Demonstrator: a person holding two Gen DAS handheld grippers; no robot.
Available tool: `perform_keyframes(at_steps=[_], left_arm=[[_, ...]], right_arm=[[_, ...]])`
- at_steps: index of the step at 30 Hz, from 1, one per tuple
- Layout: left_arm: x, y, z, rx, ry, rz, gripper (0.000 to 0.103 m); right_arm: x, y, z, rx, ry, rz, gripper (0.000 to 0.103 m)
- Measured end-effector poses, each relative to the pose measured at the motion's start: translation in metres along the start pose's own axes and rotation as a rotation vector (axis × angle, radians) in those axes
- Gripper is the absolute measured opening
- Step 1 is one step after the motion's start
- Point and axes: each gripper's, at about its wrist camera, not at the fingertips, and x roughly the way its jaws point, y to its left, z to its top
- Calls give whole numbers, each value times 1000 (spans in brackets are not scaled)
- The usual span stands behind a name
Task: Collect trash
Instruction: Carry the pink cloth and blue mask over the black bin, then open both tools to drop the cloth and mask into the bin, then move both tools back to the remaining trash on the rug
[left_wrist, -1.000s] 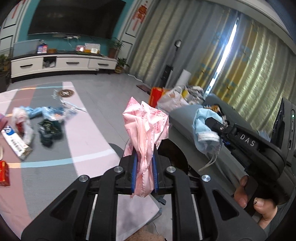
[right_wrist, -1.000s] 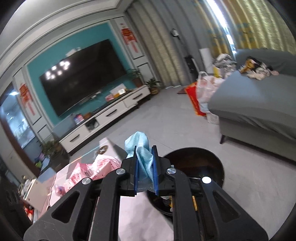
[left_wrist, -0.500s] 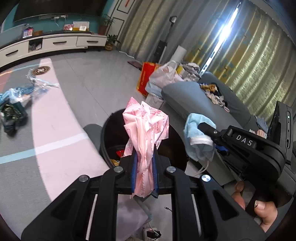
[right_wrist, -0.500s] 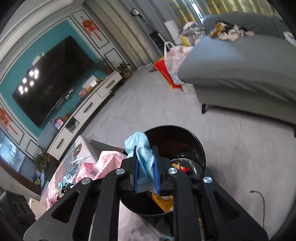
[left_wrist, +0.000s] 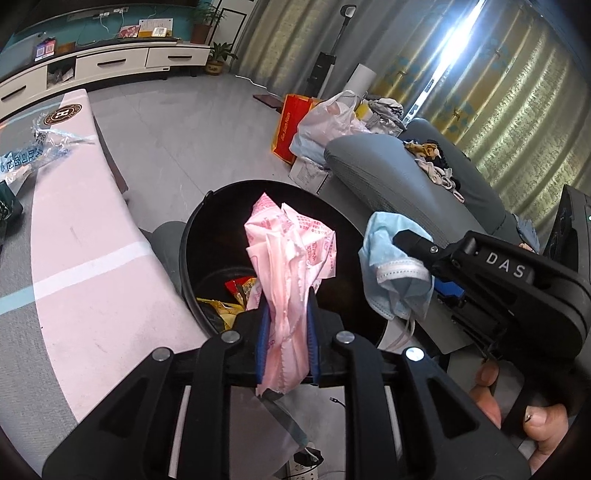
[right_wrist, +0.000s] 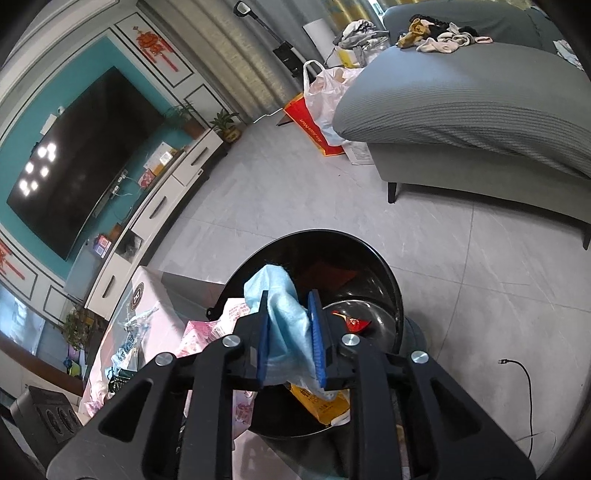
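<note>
- Both grippers have come down over the black trash bin (left_wrist: 195, 258) since a second ago.
- Left gripper (left_wrist: 286, 325) jaws opening around the pink wrapper (left_wrist: 291, 258); right gripper (right_wrist: 291, 339) jaws opening around the blue face mask (right_wrist: 280, 306).
- Release into the bin looks imminent.

Both wrist cameras looked steeply down along their fingers, close above the black bin (left_wrist: 192, 258) (right_wrist: 388, 280); each also caught the grey sofa (left_wrist: 388, 177) (right_wrist: 461, 103) and TV cabinet (left_wrist: 110, 66) (right_wrist: 166, 192)

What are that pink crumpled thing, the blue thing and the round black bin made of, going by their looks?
Pink wrapper: probably thin printed plastic or paper, matte, sharply creased, with red print.
Blue face mask: soft non-woven fabric, judging by its limp folds, white edge band and ear loops.
Black bin: likely hard plastic, glossy; its inner wall mirrors the light.
</note>
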Motion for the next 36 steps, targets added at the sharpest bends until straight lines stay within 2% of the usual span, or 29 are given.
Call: perform_keyframes(at_steps=[17, 20, 23, 24, 26, 27, 28, 30, 31, 32, 36], left_arm=[[10, -1, -3, -14, 24, 6, 21], [14, -2, -4, -9, 31, 15, 21], [17, -2, -3, -14, 30, 37, 33], [17, -4, -3, -14, 25, 44, 41], [13, -7, -2, 0, 7, 66, 56], [10, -8, -2, 8, -3, 82, 70], [6, -10, -2, 17, -18, 102, 77], [-6, -10, -2, 24, -54, 124, 81], [-12, -10, -1, 20, -68, 130, 88], [-19, -9, -1, 12, -85, 139, 90], [-63, -2, 3, -42, -173, 192, 97]], right_arm=[[12, -6, 2, 8, 33, -37, 27], [15, -8, 2, 12, 50, -39, 32], [17, -6, 0, -5, 65, -56, 46], [17, -6, 0, 0, 60, -52, 54], [15, -8, 0, 11, 55, -34, 60], [14, -9, 0, 18, 51, -30, 66], [12, -10, 0, 29, 41, -27, 74], [9, -12, 1, 48, 24, -23, 79], [8, -13, 2, 56, 19, -22, 82], [7, -13, 2, 64, 13, -19, 83], [3, -11, 5, 59, -10, -2, 89]])
